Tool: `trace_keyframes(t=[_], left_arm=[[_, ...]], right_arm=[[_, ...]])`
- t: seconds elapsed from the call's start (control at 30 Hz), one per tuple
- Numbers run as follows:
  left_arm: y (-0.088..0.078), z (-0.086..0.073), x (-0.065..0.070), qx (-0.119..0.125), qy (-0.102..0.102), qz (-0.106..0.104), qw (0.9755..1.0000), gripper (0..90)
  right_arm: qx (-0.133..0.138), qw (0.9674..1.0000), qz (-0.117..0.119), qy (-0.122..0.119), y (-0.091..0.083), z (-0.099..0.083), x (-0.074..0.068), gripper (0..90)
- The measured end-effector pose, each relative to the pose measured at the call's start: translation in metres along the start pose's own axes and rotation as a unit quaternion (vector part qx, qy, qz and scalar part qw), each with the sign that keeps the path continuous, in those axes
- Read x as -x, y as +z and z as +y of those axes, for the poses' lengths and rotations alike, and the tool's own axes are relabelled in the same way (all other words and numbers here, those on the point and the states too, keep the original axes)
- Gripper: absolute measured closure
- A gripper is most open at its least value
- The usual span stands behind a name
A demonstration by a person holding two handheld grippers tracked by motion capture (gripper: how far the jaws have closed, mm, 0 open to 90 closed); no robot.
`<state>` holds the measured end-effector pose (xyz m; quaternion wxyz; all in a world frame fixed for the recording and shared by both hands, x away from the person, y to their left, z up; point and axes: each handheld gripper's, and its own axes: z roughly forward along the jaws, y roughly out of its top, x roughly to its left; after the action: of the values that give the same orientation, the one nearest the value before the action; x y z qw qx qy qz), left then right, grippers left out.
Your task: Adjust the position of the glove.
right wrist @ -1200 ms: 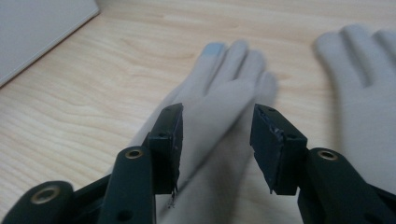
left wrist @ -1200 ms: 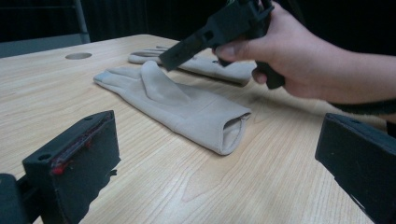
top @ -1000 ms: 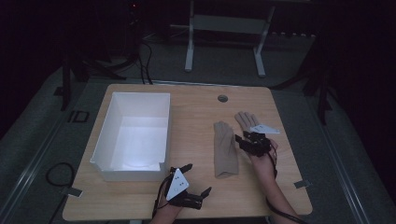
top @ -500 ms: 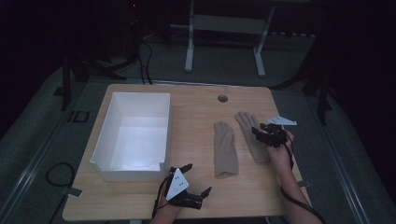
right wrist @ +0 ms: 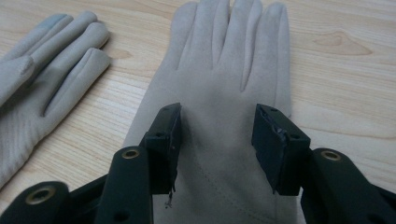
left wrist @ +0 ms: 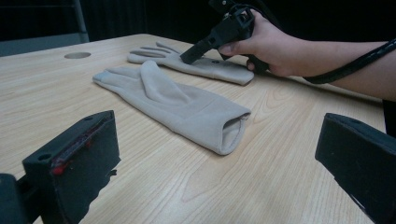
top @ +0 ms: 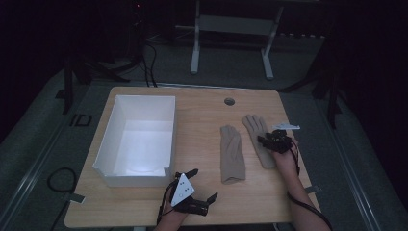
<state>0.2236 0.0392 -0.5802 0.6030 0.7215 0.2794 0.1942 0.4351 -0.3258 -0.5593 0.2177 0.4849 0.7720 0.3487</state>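
On the wooden table (top: 202,115) two beige gloves lie flat, side by side, a little right of the middle. The left glove (top: 232,153) has its fingers pointing away from the person and its open cuff towards the near edge. The right glove (top: 259,139) lies just beside it, slightly tilted, with a narrow strip of bare wood between them.

At the right, the right gripper (top: 267,140) is held low over the right glove, the person's right hand (top: 285,155) behind it. In the right gripper view its jaws stand apart, about as wide as the palm of the glove, one at each side of the glove's back, with nothing pinched between them. I cannot tell whether the tips touch the fabric. In the left gripper view the front jaw seems to rest on this glove near the cuff.

Near the front edge of the table, the left gripper (top: 202,185) points to the right, towards the gloves. Its jaws are wide open and hold nothing; the left glove lies well ahead of them.

At the left side of the table stands a white open box (top: 108,147), with nothing visible inside. A small round hole (top: 229,101) is in the table top near the far edge.
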Motion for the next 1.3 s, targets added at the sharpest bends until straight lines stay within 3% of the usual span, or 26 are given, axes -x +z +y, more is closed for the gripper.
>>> trace_keyframes(t=[0.2,0.3,0.57,0.63,0.77,0.8,0.87,1.03,1.13,1.3], left_arm=[[0.0,0.0,0.0,0.001,-0.001,0.0,1.0,0.1],[0.0,0.0,0.0,0.0,-0.001,0.0,1.0,0.1],[0.0,0.0,0.0,0.0,-0.002,0.0,1.0,0.1],[0.0,0.0,0.0,0.001,-0.003,0.002,1.0,0.0],[0.0,0.0,0.0,0.003,-0.005,0.005,1.0,0.0],[-0.001,0.0,0.0,0.004,-0.004,0.006,1.0,0.0],[-0.001,0.0,0.0,0.005,-0.003,0.006,1.0,0.0],[0.0,0.0,0.0,0.004,-0.003,0.005,1.0,0.0],[0.0,0.0,0.0,0.004,-0.003,0.004,1.0,0.1],[0.0,0.0,0.0,0.003,-0.002,0.003,1.0,0.0]], right_arm=[[-0.003,1.0,0.009,0.003,-0.001,0.0,-0.002,77.2],[-0.006,0.9998,0.009,0.014,-0.002,0.002,-0.003,82.9],[0.016,0.999,-0.016,0.038,-0.026,0.013,-0.01,83.9],[0.03,0.9979,-0.028,0.051,-0.043,0.019,-0.012,83.9],[0.04,0.9964,-0.036,0.065,-0.06,0.021,-0.015,84.0],[0.044,0.9964,-0.047,0.056,-0.07,0.022,-0.018,83.9],[0.045,0.9955,-0.056,0.062,-0.079,0.021,-0.02,83.9],[0.041,0.9936,-0.069,0.08,-0.09,0.014,-0.022,84.0],[0.032,0.9936,-0.076,0.077,-0.089,0.003,-0.024,84.0],[0.012,0.9931,-0.072,0.092,-0.08,-0.017,-0.024,83.9]])
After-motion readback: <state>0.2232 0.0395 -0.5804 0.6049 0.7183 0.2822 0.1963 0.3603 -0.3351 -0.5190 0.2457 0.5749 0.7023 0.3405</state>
